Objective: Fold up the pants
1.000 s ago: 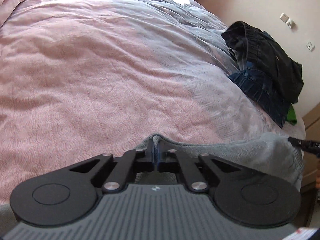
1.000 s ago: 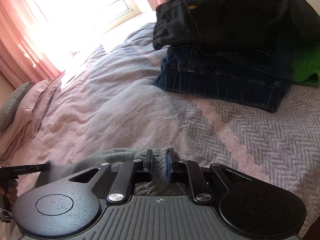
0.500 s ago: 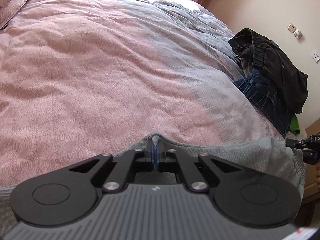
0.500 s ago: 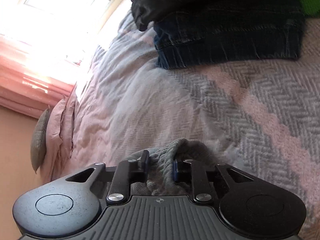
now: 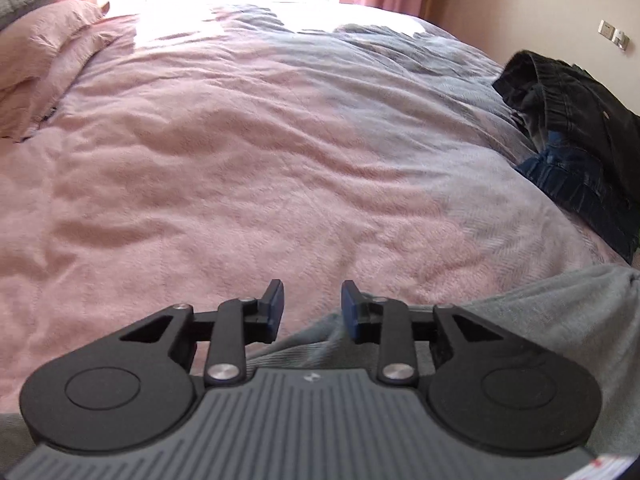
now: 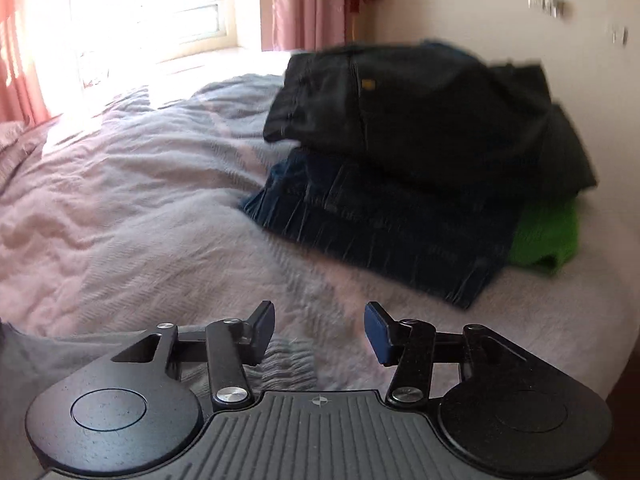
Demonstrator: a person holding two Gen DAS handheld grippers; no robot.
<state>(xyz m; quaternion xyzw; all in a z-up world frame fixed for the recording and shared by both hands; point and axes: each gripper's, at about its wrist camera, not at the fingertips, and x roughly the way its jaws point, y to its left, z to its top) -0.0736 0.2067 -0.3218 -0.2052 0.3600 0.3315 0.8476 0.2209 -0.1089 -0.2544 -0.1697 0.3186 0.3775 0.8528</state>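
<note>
Grey pants point(image 5: 560, 312) lie on the near edge of the bed, under and just ahead of both grippers. In the left wrist view my left gripper point(image 5: 311, 308) has its jaws opening, and nothing is pinched between them; the grey cloth lies loose below. The right wrist view shows the same grey pants point(image 6: 100, 348) at the lower left. My right gripper point(image 6: 319, 330) also has its jaws opening, with a wide gap and no cloth pressed between them. Both point down at the bed.
A pink and grey bedspread point(image 5: 240, 140) covers the bed. A stack of folded dark trousers point(image 6: 400, 120) on blue jeans point(image 6: 380, 232) and a green garment point(image 6: 548, 236) sits at the right, near the wall. Pink pillows point(image 5: 40, 52) lie far left under the window point(image 6: 140, 8).
Both grippers were shut on the grey pants' edge and have let it go. The cloth has dropped onto the bed. Both views have tilted up toward the window.
</note>
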